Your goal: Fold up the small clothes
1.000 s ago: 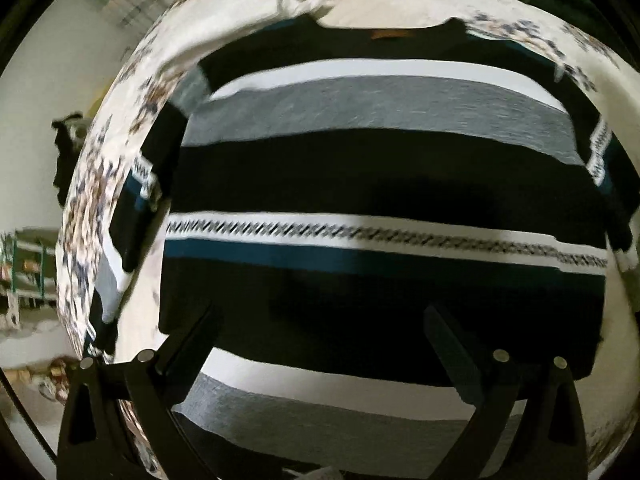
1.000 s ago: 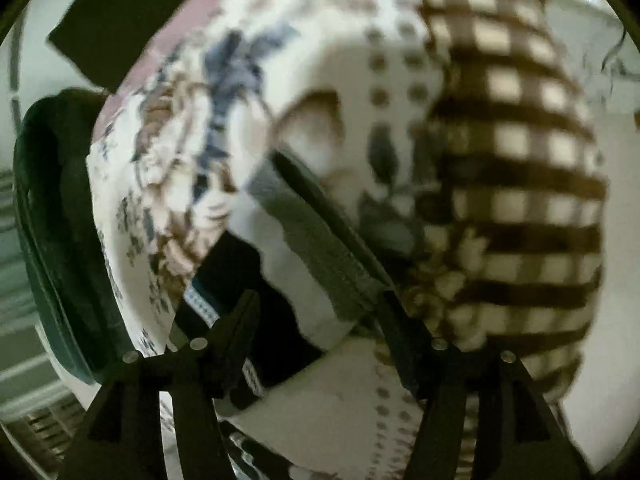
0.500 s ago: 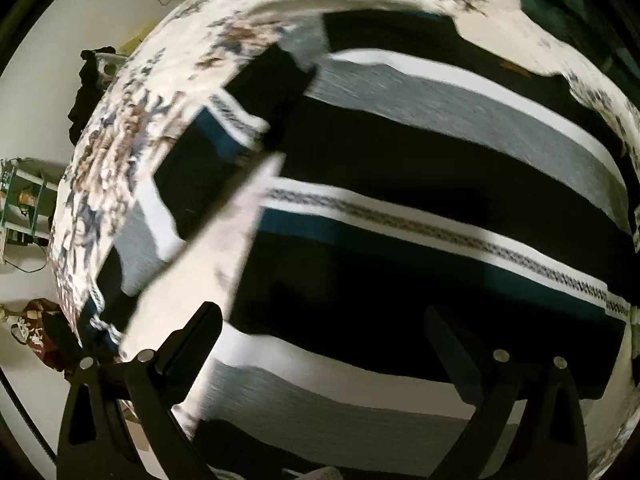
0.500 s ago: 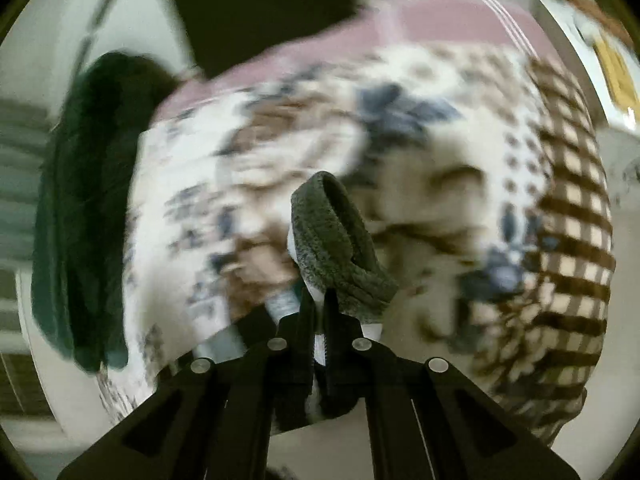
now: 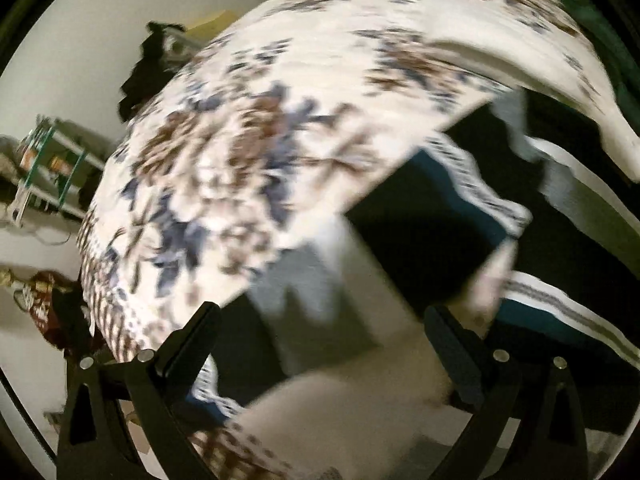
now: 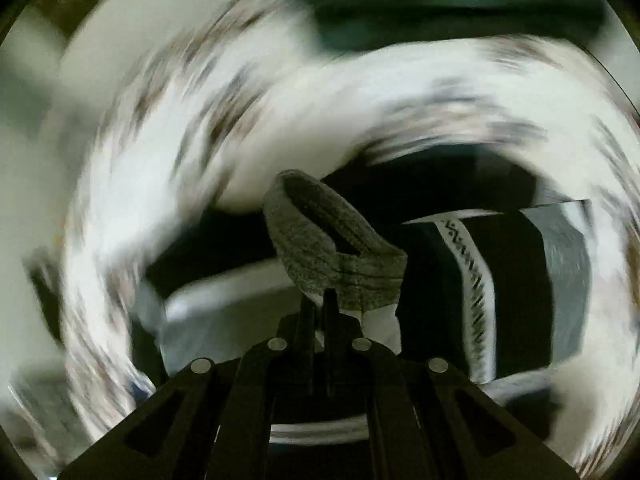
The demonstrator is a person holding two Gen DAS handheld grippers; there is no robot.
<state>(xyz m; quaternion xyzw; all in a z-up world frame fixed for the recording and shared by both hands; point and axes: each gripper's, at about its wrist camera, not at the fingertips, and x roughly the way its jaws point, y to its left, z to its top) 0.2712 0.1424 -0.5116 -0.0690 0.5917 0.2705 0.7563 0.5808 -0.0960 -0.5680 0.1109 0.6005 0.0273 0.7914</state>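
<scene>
Striped sweater on floral bedspread; right jaws pinched on its grey cuff, left jaws spread wide and holding nothing.

Left wrist view only: left gripper (image 5: 320, 344), jaws wide apart; between and beyond them a blurred sleeve of the striped sweater (image 5: 420, 240) crosses the frame, black, teal and grey bands visible; floral bedspread (image 5: 248, 152) fills the area ahead and left of the jaws, its edge falling away leftward to pale floor and a green-framed rack (image 5: 48, 168) well apart. Right wrist view only: right gripper (image 6: 318, 312), jaws nearly closed on the grey ribbed cuff (image 6: 332, 248), which stands up just ahead of the tips; folded sweater body lies right of the jaws, patterned white band showing; surroundings heavily motion-blurred; bedspread margin rings the garment on all sides.
</scene>
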